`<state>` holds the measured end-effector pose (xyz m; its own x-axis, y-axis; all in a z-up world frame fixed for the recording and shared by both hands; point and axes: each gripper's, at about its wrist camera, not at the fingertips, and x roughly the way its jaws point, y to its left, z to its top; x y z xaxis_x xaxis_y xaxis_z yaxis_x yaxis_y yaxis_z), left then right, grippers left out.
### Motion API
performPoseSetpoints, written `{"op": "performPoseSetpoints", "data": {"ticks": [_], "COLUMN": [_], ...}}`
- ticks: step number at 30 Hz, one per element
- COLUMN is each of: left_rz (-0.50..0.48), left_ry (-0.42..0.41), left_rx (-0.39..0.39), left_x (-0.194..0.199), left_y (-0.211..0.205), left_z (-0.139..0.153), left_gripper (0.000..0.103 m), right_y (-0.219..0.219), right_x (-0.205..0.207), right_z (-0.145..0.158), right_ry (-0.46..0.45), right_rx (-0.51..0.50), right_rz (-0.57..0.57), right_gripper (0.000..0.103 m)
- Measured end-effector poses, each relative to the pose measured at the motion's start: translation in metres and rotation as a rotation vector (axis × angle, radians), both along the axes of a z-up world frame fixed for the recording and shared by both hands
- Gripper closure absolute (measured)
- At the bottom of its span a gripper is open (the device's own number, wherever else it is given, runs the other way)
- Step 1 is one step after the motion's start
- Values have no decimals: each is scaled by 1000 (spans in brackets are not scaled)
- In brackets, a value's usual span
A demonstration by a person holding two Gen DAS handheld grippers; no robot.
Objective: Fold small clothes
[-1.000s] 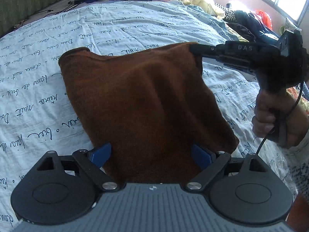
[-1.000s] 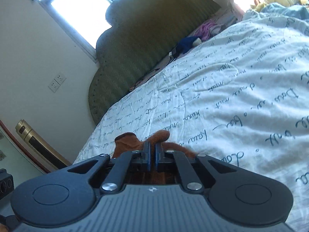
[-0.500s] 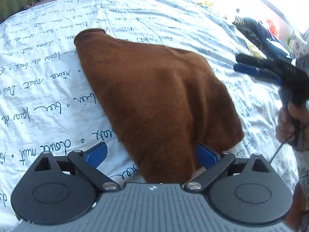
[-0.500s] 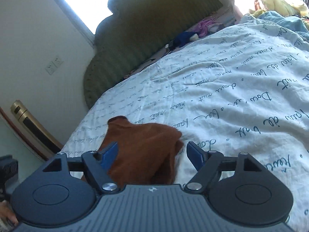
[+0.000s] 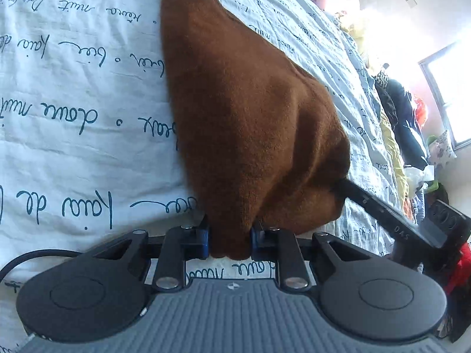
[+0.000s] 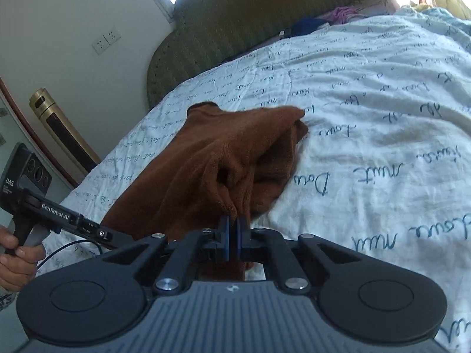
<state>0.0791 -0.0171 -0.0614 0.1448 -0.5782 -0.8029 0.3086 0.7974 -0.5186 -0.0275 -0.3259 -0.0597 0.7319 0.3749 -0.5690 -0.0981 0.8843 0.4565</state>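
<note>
Cloth: a brown cloth [image 5: 247, 123] lay bunched on the printed bedsheet [image 5: 73, 123].
Left gripper [image 5: 229, 242]: jaws were closing, pads pressing a thick fold of cloth between them.
Right gripper [image 6: 232, 234]: jaws together, pinching a cloth edge.
</note>
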Motion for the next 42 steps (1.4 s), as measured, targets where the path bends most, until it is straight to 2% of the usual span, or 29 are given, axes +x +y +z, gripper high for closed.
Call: {"op": "performPoseSetpoints", "data": {"ticks": [2, 4, 6, 7, 8, 10, 11, 12, 13, 14, 16, 18, 21, 23, 25, 26, 28, 29, 30, 31, 33, 34, 35, 36, 38, 42], "left_rz": [16, 18, -7, -10, -24, -45, -33, -20, -12, -4, -11, -13, -52, -69, -72, -68, -57, -42, -29, -32, -27, -18, -4, 8, 42, 111], "left_ry": [11, 4, -13, -28, -45, -85, -120, -160, -203, -237, -291, -329, -393, -412, -402, -410, -375, -314, -319, -357, -344, -326, -311, -316, -356, -377], "left_rx": [-24, -4, 37, 39, 49, 95, 120, 129, 129, 125, 99, 82, 102, 158, 213, 243, 253, 226, 189, 201, 217, 202, 180, 168, 145, 72], "left_x": [-3, -6, -9, -12, -15, -19, -20, -20, -20, -19, -14, -9, -5, -5, -4, -4, -1, 2, 1, -3, -8, -8, -9, -9, -3, 38], "left_y": [3, 0, -4, -3, -2, -1, 2, 5, 6, 5, -5, -22, -55, -73, -81, -80, -71, -61, -54, -51, -48, -44, -39, -35, -26, -20], "left_z": [2, 1, -6, -8, -5, 5, 14, 24, 35, 45, 63, 72, 71, 56, 37, 26, 6, -6, -11, -11, -7, -4, 4, 11, 32, 60], "left_gripper": [78, 64, 52, 53, 53, 49, 45, 36, 30, 27, 22, 21, 15, 15, 14, 13, 6, 5, 2, 2, 3, 7, 9, 9, 8, 6], "right_y": [-4, -6, -8, -11, -15, -16, -14, -15, -18, -21, -27, -36, -46, -45, -33, -29, -29, -31, -33, -34, -35, -34, -33, -31, -22, 7], "right_x": [-4, -7, -3, 0, 1, -4, -5, -5, -5, -4, 8, 25, 54, 68, 72, 71, 69, 69, 69, 68, 68, 67, 64, 59, 53, 55], "right_z": [18, 27, 14, -2, -15, -13, -5, 5, 13, 20, 26, 21, 1, -14, -21, -20, -20, -21, -22, -23, -21, -13, -3, 5, 25, 40], "right_ry": [-50, -64, -15, 47, 90, 91, 85, 69, 38, -4, -36, -36, 19, 66, 89, 80, 64, 64, 63, 56, 68, 65, 43, 11, -53, -94], "right_rx": [-23, -51, -121, -142, -95, -58, -71, -73, -63, -46, 8, 121, 273, 334, 235, 182, 120, 114, 101, 87, 95, 64, 42, 37, 10, -50], "right_rz": [-16, -15, -32, -16, 3, 4, 5, -12, -31, -37, -54, -66, -94, -80, -60, -58, -75, -79, -78, -62, -55, -70, -87, -89, -53, 38], "right_gripper": [99, 99, 99, 99, 98, 94, 81, 67, 25, 0, 2, 6, 38, 77, 91, 94, 95, 95, 95, 95, 88, 70, 43, 35, 33, 34]}}
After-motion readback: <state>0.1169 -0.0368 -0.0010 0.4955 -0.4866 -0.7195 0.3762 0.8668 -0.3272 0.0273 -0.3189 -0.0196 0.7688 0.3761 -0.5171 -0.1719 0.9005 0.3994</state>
